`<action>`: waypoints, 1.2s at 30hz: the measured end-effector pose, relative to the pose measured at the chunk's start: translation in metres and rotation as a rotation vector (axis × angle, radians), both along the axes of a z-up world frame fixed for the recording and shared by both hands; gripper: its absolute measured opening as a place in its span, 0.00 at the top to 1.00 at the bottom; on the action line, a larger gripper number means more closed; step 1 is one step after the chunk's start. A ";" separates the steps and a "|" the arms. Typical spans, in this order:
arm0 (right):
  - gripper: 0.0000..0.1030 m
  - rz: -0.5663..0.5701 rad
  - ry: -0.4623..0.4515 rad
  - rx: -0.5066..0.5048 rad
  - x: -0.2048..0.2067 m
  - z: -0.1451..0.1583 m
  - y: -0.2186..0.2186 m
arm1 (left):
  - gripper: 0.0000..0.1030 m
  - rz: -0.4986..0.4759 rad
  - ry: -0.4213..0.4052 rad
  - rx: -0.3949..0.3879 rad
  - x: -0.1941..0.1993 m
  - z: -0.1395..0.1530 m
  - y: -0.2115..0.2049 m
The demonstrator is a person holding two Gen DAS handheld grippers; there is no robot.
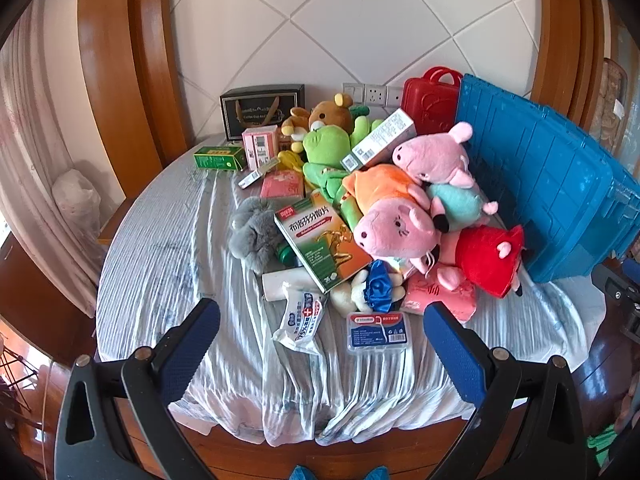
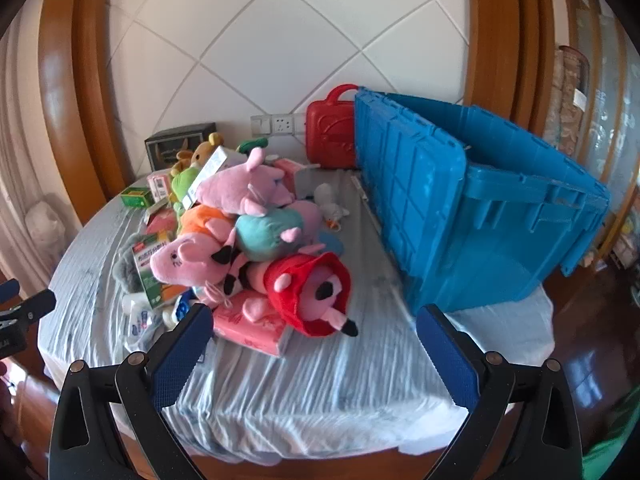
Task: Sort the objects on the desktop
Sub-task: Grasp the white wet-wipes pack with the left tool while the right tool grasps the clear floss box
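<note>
White diamond-tiled wall and curved wooden trim stand behind a round tabletop [image 1: 160, 248] draped in a pale striped cloth. Both tools hover at its near edge, angled downward. Left hand-held gripper [image 1: 322, 344] has its blue pads spread wide with nothing between them; right hand-held gripper [image 2: 316, 350] is likewise spread wide and empty.

Just ahead of the left one lie a clear floss-pick box [image 1: 378, 332] and a crumpled wipes packet [image 1: 300, 320], both flat on the cloth. Further ahead rises the pile of things to sort: a green and orange medicine box [image 1: 322, 240] leaning on a grey fluffy toy [image 1: 254, 236], a pink pig plush [image 1: 396, 232] with an orange body, a green frog plush [image 1: 326, 144], and a brown bear plush [image 1: 330, 114] at the far side.

Ahead of the right one and slightly left, a pig plush in a red dress [image 2: 312, 294] rests on a pink tissue pack [image 2: 250, 326]. Ahead and to its right, a large blue crate [image 2: 480, 216] lies tipped on its side, a red toy case [image 2: 330, 136] behind it against the wall.
</note>
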State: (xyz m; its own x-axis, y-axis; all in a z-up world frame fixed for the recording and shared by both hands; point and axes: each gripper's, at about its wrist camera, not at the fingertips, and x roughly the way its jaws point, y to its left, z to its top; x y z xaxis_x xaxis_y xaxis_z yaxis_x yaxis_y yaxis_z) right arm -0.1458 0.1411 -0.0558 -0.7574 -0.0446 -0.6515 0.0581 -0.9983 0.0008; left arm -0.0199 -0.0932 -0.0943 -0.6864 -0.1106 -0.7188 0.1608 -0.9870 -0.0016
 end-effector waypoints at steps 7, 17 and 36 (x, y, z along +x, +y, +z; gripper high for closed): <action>0.00 0.067 -0.117 -0.016 -0.024 -0.051 -0.024 | 0.00 0.014 -0.122 0.005 -0.025 -0.061 -0.019; 0.00 0.128 -0.277 -0.022 -0.057 -0.123 -0.079 | 0.00 0.019 -0.240 0.023 -0.069 -0.142 -0.044; 0.00 0.098 -0.458 -0.065 -0.096 -0.210 -0.170 | 0.33 -0.141 -0.306 0.035 -0.104 -0.219 -0.069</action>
State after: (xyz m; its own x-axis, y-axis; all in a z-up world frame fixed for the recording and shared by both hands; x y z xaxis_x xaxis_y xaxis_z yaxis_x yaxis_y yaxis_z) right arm -0.2421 -0.0293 -0.2661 -0.3825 -0.1528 -0.9112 0.1307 -0.9853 0.1104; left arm -0.1242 -0.1620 -0.3138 -0.4448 -0.0020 -0.8956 0.0212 -0.9997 -0.0083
